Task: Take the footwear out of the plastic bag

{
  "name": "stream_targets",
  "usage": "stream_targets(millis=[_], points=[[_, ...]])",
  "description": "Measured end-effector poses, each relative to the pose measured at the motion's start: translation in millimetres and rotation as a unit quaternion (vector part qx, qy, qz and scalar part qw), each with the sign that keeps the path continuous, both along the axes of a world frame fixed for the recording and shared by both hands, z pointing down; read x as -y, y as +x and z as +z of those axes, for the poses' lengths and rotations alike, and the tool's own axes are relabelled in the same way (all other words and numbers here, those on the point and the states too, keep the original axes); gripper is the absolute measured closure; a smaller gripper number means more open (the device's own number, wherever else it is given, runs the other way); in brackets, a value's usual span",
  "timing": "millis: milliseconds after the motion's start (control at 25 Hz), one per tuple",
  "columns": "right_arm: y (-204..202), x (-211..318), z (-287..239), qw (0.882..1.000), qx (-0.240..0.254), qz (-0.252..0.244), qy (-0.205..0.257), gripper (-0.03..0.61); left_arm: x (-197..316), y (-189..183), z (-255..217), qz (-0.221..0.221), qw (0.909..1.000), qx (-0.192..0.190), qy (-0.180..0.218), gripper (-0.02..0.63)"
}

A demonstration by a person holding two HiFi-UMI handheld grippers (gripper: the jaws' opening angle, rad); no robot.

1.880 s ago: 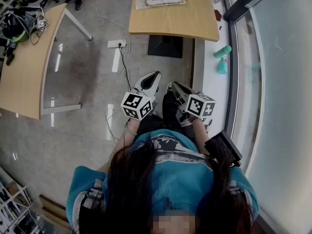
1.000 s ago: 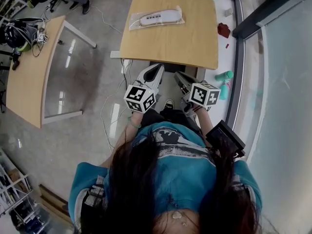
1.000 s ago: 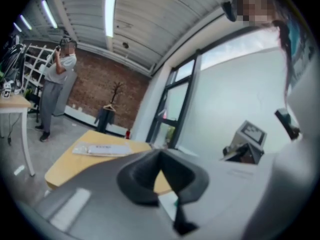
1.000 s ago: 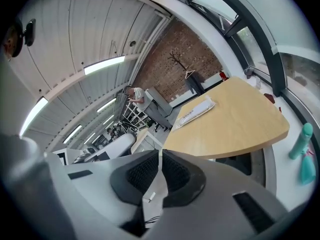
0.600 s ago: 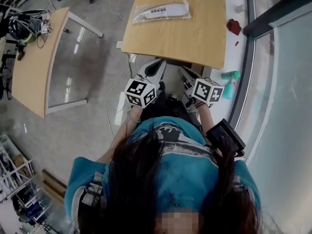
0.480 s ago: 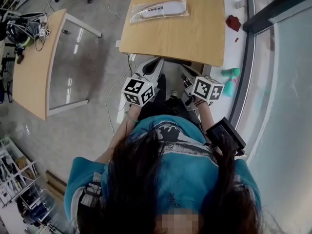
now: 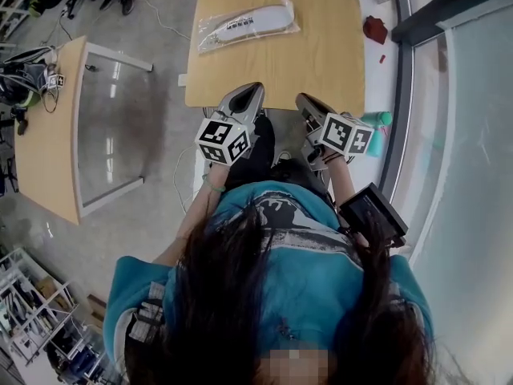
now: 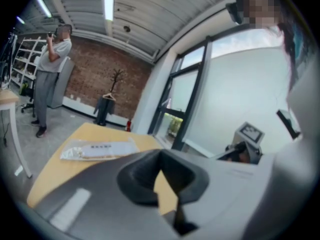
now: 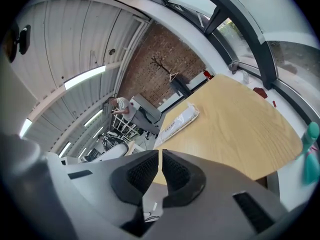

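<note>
standing at the bottom of the head view, a person in a teal top holds two tools out ahead, just over the near edge of a light wooden table. the left gripper, centre-left, is clenched: its own view shows the dark pads pressed together with nothing between them. the right gripper, just beside it at centre-right, is all but closed too. only a hairline slit shows between its ribbed pads, and it grips nothing. both tips point up the frame toward the far end of the table, and neither touches anything on it.

further off, near the table's far left corner at the top of the head view, lies the plastic bag. it is clear and flat, set at a slight slant, with the white footwear inside it. it is well apart from both grippers. the rest of the tabletop is bare wood.

to the right of the table, on the pale sill beside the window, a teal spray bottle stands close to the right gripper, and a small red object lies further up the frame. at the left edge of the head view is a second wooden table. in the left gripper view another person stands at the upper left, in front of a brick wall.
</note>
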State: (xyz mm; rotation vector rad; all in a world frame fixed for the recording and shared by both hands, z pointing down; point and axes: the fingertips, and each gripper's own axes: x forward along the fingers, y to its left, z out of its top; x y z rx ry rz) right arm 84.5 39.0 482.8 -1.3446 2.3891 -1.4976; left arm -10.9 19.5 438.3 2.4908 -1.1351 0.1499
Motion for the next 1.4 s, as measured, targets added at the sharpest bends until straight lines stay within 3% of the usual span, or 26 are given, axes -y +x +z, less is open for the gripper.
stream_targets(millis=[200,600,920,1280,1320,1400], points=[[-8,49,-2,1.0,-0.007,0.014,-0.011,0.548,52,-21,2,0.004,1.0,0.0,-0.006,0.623],[-26,121,15,0.998,-0.036,0.027,-0.049,0.548,141,-57,39,0.002,0.9981,-0.016,-0.06,0.623],[-38,156,44,0.994,-0.038,0.045,-0.091,0.548,175,-68,67,0.03,0.9943,-0.034,-0.097,0.623],[-25,193,88,0.986,-0.05,0.062,-0.15,0.544,194,-86,78,0.026,0.9899,-0.061,-0.125,0.623],[-22,197,95,0.984,-0.044,0.069,-0.16,0.535,194,-87,80,0.025,0.9893,-0.064,-0.129,0.623],[-16,204,108,0.98,-0.024,0.081,-0.182,0.442,195,-87,80,0.026,0.9889,-0.065,-0.132,0.623]])
